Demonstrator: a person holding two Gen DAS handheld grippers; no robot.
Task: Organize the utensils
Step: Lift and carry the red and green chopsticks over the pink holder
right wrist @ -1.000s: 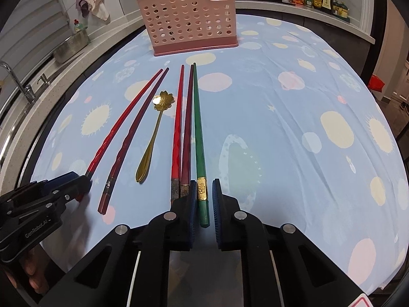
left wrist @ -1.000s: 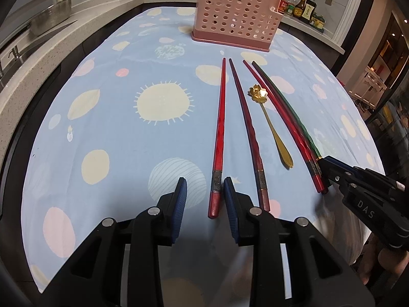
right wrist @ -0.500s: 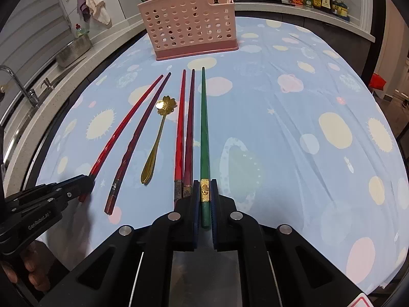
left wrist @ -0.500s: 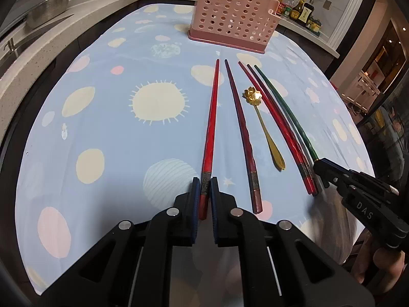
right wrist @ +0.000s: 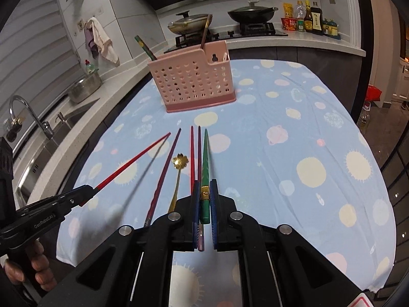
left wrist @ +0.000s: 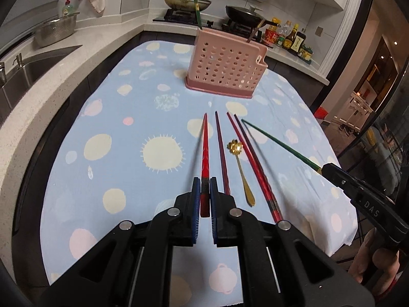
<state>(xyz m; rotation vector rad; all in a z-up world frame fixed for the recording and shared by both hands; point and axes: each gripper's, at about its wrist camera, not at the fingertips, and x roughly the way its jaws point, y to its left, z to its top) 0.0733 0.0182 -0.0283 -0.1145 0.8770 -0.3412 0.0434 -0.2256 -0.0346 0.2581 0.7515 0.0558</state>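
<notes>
Red chopstick (left wrist: pixel 205 153) clamped in the left hand-held gripper (left wrist: pixel 203 199) and green chopstick (right wrist: pixel 205 163) in the right hand-held gripper (right wrist: pixel 204 199), both lifted off the tabletop (left wrist: pixel 76 179); next, probably, carrying them tip-first into the pink holder (left wrist: pixel 225 69).

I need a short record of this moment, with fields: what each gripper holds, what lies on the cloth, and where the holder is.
left gripper: shut on red chopstick, lifted
right gripper: shut on green chopstick, lifted
on cloth: three chopsticks, gold spoon
pink holder: upright at far end, some utensils already inside
</notes>
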